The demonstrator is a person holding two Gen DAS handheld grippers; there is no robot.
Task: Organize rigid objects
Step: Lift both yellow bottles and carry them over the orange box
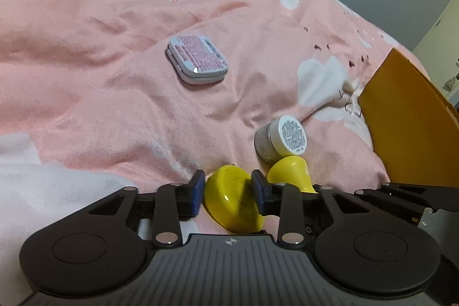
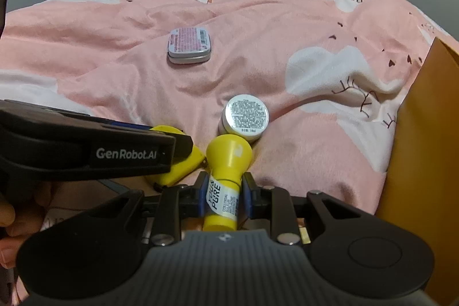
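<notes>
In the left wrist view my left gripper (image 1: 228, 188) is shut on a flat, round yellow case (image 1: 232, 200), with a blue pad against each side of it. The same case (image 2: 172, 171) shows in the right wrist view, partly hidden under the left gripper's black body. My right gripper (image 2: 223, 191) is shut on the neck of a yellow bottle (image 2: 226, 159) with a flared cap and a white label. That bottle's cap (image 1: 289, 171) also appears just right of the case. Both lie low on the pink duvet (image 1: 114, 105).
A white-lidded jar (image 2: 245, 116) lies tipped just beyond the bottle's cap. A small flat tin (image 2: 189, 45) rests farther back on the duvet. An orange box wall (image 2: 421, 162) rises at the right edge. A hand (image 2: 5, 214) shows at the far left.
</notes>
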